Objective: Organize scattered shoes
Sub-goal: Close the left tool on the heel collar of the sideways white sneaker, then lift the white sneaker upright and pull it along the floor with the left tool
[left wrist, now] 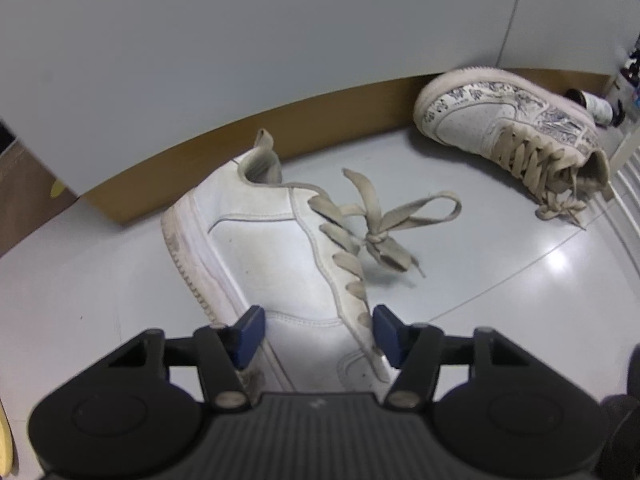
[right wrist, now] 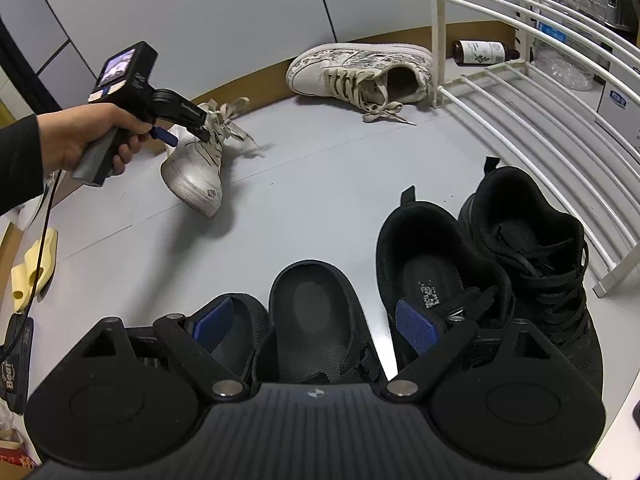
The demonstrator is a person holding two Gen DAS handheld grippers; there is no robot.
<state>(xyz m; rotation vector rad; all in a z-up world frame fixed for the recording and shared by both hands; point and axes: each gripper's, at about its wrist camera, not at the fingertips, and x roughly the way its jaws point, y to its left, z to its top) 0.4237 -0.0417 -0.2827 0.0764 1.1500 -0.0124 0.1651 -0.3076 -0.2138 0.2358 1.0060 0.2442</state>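
Note:
A plain white sneaker with beige laces lies on its side on the grey floor; it also shows in the right wrist view. My left gripper is open, its blue pads either side of the sneaker's toe part, just above it. A patterned white sneaker lies on its side by the wall, also in the right wrist view. My right gripper is open above a black slip-on shoe. Two black lace-up sneakers stand side by side to its right.
A white wire shoe rack stands at the right. A dark bottle lies behind it by the brown baseboard. A yellow slipper lies at the left. Grey wall panels close the back.

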